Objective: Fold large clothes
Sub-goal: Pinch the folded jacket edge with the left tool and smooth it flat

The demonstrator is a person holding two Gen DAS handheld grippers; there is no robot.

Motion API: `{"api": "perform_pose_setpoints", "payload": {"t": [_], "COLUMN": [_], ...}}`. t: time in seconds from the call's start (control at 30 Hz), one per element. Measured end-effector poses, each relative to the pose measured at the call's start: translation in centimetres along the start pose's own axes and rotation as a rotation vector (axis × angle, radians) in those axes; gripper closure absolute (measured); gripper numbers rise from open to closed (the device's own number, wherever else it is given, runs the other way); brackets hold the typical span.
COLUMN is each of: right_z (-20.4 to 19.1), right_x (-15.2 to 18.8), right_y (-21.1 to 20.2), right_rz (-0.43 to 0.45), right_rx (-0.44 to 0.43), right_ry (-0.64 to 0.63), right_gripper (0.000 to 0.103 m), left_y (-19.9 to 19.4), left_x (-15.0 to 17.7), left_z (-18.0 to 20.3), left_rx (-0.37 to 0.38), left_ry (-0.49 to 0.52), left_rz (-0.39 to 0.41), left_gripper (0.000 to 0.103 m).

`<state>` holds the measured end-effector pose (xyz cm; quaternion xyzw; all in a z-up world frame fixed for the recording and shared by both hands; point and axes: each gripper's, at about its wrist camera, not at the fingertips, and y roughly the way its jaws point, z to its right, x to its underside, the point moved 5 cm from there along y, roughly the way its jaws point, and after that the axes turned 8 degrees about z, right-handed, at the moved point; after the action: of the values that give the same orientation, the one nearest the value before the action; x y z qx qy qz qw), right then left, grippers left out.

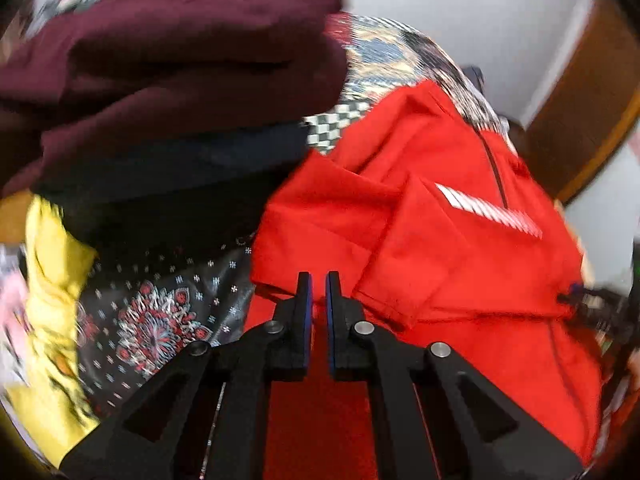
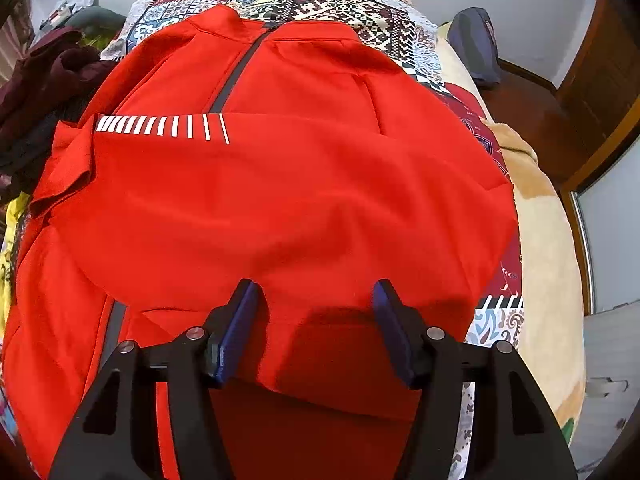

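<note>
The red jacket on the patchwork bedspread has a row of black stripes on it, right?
Not quite: the stripes on the red jacket are white, not black, as the right wrist view shows. It does lie on the patchwork bedspread.

We have two fisheye views, each looking forward along a gripper's fingers and down, close above the red jacket (image 2: 280, 184). Our left wrist view sits at the jacket's (image 1: 420, 220) left edge, facing the clothes pile (image 1: 168, 80) beside it. Our right wrist view faces its collar. Both share the jacket's white stripes (image 1: 488, 210) (image 2: 160, 126).
</note>
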<state>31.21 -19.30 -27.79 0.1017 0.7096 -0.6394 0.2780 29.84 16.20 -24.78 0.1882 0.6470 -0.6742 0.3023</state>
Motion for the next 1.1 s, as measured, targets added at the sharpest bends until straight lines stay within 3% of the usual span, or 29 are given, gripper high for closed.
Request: {"api": "perform_pose_setpoints", "payload": {"t": [0.13, 0.17, 0.2, 0.37, 0.43, 0.6, 0.67, 0.77, 1.1], "right_z": [0.0, 0.0, 0.0, 0.1, 0.1, 0.2, 0.2, 0.0, -2.6], "right_x": [0.0, 0.1, 0.1, 0.2, 0.2, 0.2, 0.1, -0.1, -1.9], "right_y": [0.0, 0.0, 0.0, 0.0, 0.0, 0.0, 0.0, -0.2, -1.8], "right_rz": [-0.001, 0.0, 0.0, 0.004, 0.005, 0.007, 0.006, -0.001, 0.055], "right_rx": [0.006, 0.007, 0.007, 0.005, 0.003, -0.008, -0.01, 0.0, -0.04], "right_ry": [0.004, 0.006, 0.008, 0.013, 0.014, 0.021, 0.02, 0.001, -0.059], "right_gripper": [0.046, 0.046, 0.046, 0.045, 0.045, 0.045, 0.045, 0.045, 0.045], "left_y": [-0.7, -0.6, -0.4, 3.0, 4.7, 7.3, 7.7, 7.7, 2.0], "left_x": [0.0, 0.0, 0.0, 0.4, 0.7, 0.1, -0.4, -0.9, -4.5], "left_z": [3.8, 5.0, 5.9, 9.3, 10.1, 10.6, 10.7, 10.6, 5.2], "left_rx": [0.023, 0.025, 0.027, 0.052, 0.055, 0.033, 0.032, 0.026, 0.058], "left_ry": [0.156, 0.204, 0.236, 0.343, 0.36, 0.364, 0.35, 0.338, 0.124], "left_rz": [0.028, 0.039, 0.043, -0.02, -0.067, -0.082, -0.064, -0.051, 0.069], "left_gripper": [0.054, 0.046, 0.046, 0.046, 0.046, 0.047, 0.069, 0.092, 0.095]}}
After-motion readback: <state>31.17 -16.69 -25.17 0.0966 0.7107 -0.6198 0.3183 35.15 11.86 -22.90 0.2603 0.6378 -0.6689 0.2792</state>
